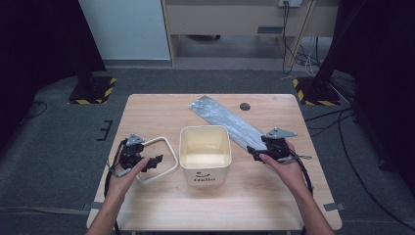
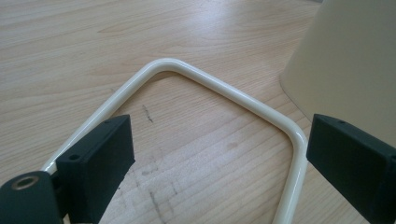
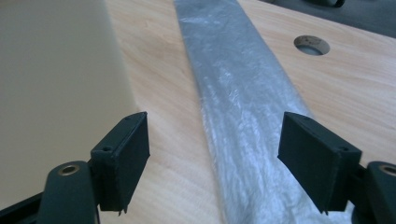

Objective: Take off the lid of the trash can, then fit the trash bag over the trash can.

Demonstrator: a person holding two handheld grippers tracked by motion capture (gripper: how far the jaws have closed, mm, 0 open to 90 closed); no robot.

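Cream bin [image 1: 205, 152] stood mid-desk, frame [image 1: 159, 161] and folded bag [image 1: 230, 121] unfitted; left gripper [image 1: 157, 161] and right gripper [image 1: 253, 152] held agape, empty.

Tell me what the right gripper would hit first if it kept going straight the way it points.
Probably the grey plastic bag lying flat ahead of the open right gripper; the cream bin stands just off to one side, though depth is hard to judge.

The middle of the table [image 1: 147, 110] is taken up by the cream bin [image 1: 205, 154]. To its left the way is barred by the flat-lying frame [image 1: 164, 147], and to its right by the grey folded bag [image 1: 230, 122]. Bare wood is left along the near edge and at the far left corner.
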